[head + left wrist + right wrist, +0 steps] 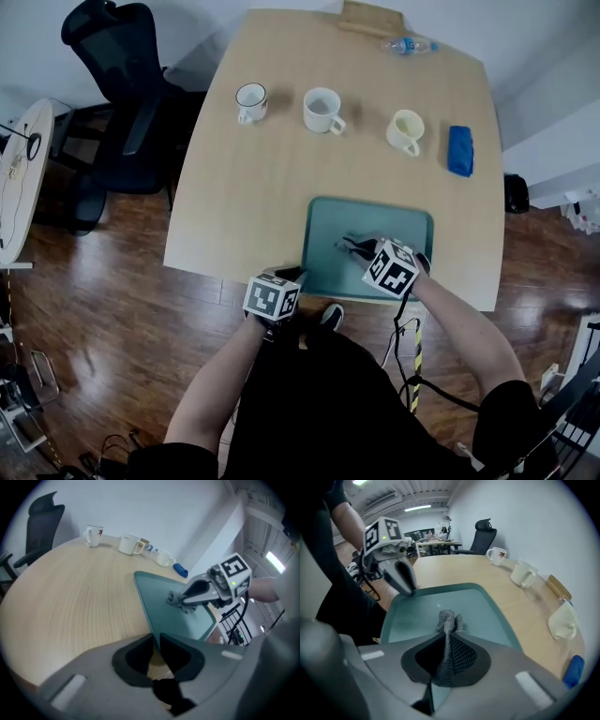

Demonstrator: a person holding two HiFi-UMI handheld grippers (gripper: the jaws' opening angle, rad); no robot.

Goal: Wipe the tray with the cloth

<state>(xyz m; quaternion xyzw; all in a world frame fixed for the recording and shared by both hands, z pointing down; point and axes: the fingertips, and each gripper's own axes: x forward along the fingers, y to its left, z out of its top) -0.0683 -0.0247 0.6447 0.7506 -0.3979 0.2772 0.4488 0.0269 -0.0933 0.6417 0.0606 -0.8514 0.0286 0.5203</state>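
Your right gripper [445, 641] pinches the grey mesh cloth [449, 619], seemingly soft and limp, bunched mid-floor on the teal tray [487, 609]. Your left gripper [156, 641] clamps its stiff near rim.

Right hand-held gripper [446, 641] is pinched tight on a grey mesh cloth [449, 620], and the cloth's loose end sits bunched on the teal tray [487, 606]. The left hand-held gripper [408, 590] has its tips at the tray's far corner. Three mugs [524, 573] are lined up further along the desk [454, 569].
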